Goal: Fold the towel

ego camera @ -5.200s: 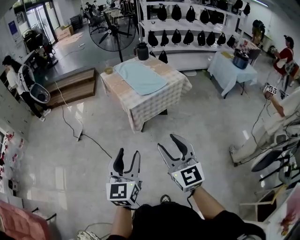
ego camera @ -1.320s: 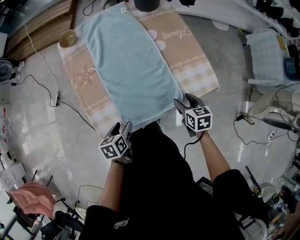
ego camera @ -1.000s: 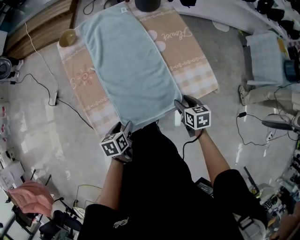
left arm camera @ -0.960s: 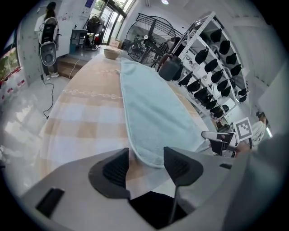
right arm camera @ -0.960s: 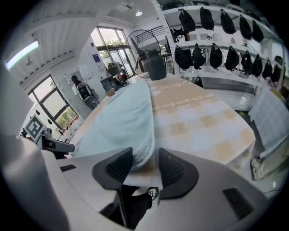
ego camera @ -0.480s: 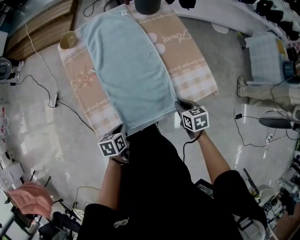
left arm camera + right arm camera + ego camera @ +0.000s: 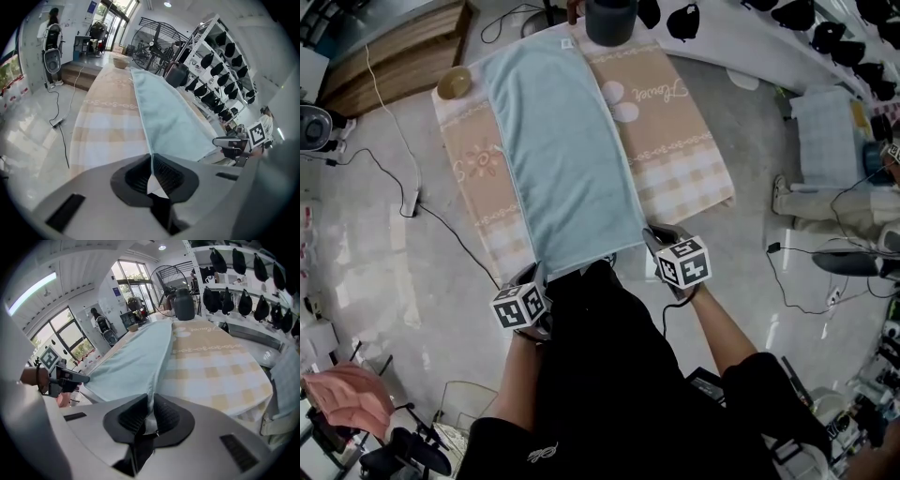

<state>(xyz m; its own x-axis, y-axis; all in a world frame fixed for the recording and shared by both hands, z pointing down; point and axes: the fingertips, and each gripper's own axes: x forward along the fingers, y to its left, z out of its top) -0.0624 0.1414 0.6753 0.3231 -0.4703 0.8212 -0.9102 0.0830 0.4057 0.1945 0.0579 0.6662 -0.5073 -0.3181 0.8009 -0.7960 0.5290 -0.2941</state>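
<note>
we've just closed left gripper [image 7: 538,273] and right gripper [image 7: 650,233], each clamped on towel [image 7: 567,159] corner, table [image 7: 675,169] near edge; fold likely ready to start.

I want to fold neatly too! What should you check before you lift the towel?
1. Left gripper holds near left towel corner: ok; jaws just closed on it.
2. Right gripper holds near right corner: ok; jaws just closed on it.
3. Towel lies flat on table: ok.
4. Bowl clear of towel: ok.
5. Dark pot touching the towel's far end: cannot tell.
</note>
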